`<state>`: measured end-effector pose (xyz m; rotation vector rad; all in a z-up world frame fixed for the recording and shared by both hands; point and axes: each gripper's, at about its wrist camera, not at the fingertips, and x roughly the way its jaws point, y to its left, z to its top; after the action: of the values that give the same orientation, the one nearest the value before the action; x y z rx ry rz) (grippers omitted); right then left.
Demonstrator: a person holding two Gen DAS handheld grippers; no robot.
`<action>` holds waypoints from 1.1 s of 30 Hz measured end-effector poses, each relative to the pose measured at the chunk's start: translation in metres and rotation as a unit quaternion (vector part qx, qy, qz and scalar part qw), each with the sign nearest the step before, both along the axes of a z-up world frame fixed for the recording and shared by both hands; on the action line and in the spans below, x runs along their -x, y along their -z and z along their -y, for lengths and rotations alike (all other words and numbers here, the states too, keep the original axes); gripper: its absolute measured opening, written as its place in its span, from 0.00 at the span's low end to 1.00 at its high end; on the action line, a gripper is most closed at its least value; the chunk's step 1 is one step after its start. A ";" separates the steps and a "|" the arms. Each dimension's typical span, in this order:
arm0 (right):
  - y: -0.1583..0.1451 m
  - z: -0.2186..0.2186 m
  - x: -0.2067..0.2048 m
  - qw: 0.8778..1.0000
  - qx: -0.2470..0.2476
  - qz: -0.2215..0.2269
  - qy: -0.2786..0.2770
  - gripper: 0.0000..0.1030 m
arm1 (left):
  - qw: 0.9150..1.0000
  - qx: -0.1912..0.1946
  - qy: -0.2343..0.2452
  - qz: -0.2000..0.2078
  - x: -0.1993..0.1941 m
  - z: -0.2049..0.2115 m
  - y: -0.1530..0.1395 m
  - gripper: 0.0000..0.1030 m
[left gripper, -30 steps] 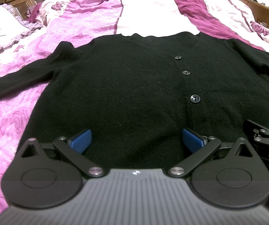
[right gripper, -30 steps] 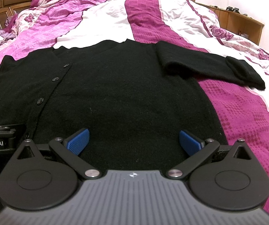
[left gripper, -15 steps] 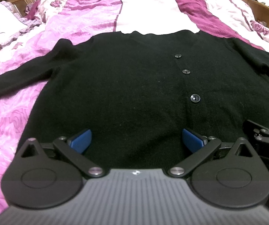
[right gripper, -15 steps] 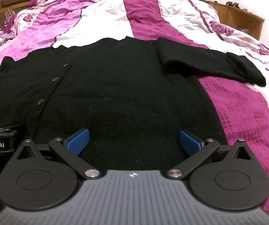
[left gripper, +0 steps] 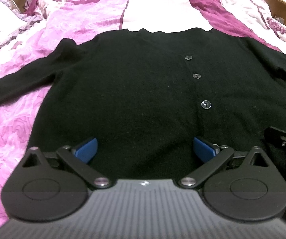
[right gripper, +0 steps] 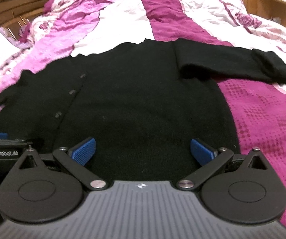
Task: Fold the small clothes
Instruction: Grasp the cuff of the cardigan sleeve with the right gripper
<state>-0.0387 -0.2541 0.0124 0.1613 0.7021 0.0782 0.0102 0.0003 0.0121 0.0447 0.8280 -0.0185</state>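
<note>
1. We're at a bed [left gripper: 33, 131], covered in a quilt of pink rose print, white panels and deep magenta stripes, with a dark wooden headboard [right gripper: 7, 12] at the far end and a wooden shelf unit [right gripper: 272, 6] off to the right.

2. Spread flat across the quilt lies the black cardigan [left gripper: 133, 91], front up, neckline pointing to the headboard, hem nearest the two grippers.

3. Three dark buttons [left gripper: 196, 76] run down its placket in the left wrist view, the lowest one the largest in frame.

4. One sleeve [left gripper: 17, 83] stretches out to the left over the pink roses; the other sleeve [right gripper: 232, 63] reaches to the right over the magenta stripe, its cuff [right gripper: 274, 67] thick and rolled-looking.

5. The left gripper [left gripper: 145, 149] hangs low over the hem on the left half of the body, its blue-padded fingers [left gripper: 86, 149] spread wide apart with nothing but knit between them.

6. The right gripper [right gripper: 143, 150] sits over the hem on the right half, fingers [right gripper: 200, 151] just as wide, gripping nothing.

7. The two tools are side by side: each one's edge shows at the margin of the other's view, and the right wrist view is blurred.

8. Whether the pads are touching the fabric, I cannot tell from here.
</note>
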 end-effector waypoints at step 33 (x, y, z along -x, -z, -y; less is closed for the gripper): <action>-0.045 0.178 -0.094 0.992 0.086 0.051 0.080 0.99 | 1.000 -0.023 0.000 0.015 0.000 0.016 -0.026 1.00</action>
<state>0.0554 -0.4323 0.0572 0.0465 0.5880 -0.1264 0.0101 -0.0156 0.0385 0.0879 0.7994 0.0001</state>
